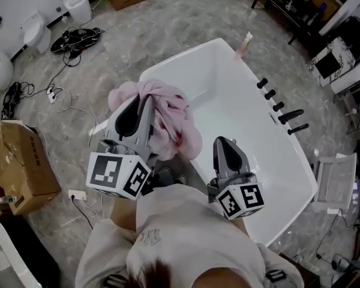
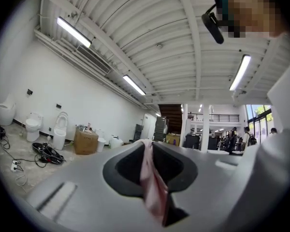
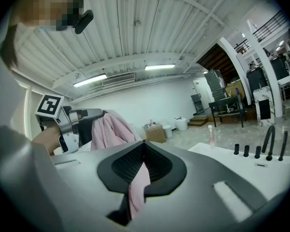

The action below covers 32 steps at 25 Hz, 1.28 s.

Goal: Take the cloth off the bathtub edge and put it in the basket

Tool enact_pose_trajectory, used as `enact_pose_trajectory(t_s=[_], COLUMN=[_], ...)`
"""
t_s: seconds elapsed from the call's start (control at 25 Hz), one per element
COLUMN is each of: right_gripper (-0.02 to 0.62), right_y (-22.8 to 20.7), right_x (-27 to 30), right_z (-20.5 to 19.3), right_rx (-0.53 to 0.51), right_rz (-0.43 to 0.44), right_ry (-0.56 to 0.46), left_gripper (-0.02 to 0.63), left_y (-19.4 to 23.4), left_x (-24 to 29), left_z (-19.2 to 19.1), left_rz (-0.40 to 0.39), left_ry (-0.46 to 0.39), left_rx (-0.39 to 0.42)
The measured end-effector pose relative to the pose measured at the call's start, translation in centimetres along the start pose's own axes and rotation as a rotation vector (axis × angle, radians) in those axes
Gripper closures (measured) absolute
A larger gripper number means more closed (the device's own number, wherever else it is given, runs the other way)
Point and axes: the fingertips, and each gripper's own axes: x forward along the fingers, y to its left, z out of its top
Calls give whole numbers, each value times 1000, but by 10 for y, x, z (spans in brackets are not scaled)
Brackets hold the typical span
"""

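Bunched pink cloth (image 1: 171,117), long axis unclear

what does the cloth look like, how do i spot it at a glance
Find the big white bathtub in the middle of the floor. At its left end in the head view, a crumpled cloth hangs bunched between the left tool and right tool, both pinching it. It is the only soft pink bundle there.

The left gripper (image 1: 144,102) hides part of the cloth (image 1: 179,120). At 9 o'clock the edge cuts off a box (image 1: 18,161).
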Motion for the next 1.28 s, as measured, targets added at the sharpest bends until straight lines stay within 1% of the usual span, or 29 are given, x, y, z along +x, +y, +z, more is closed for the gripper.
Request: enact_pose_trajectory(t_s=[0.24,0.4,0.56,0.68,0.76,0.92,1.08,1.28], right_gripper=[595,595,596,595,596,596,595,595], right_y=[19,35,54,70,80,103,131,157], right_x=[12,27,47,62,72,91,106,122], right_z=[-8,-16,-25,-28,-29,-34,-43,-57], right_rx=[-5,-9,-16,-21,-25,-21,-25,-32], right_rz=[76,121,157,166,161,137,122,99], right_ry=[30,58,84,93,98,103,111,123], left_gripper=[509,509,509,509,509,509,509,509], left_y=[32,62,95,117,130,155,183,203], left_x=[-24,-43,-60,-71,-75,-85,-99,-110], left_z=[13,21,26,27,27,26,22,16], left_rz=[106,177,232,256,257,228,216,170], left_ry=[-29,-41,-44,-33,-25,-9,7,14], left_rx=[36,56,59,55,53,40,10,-7])
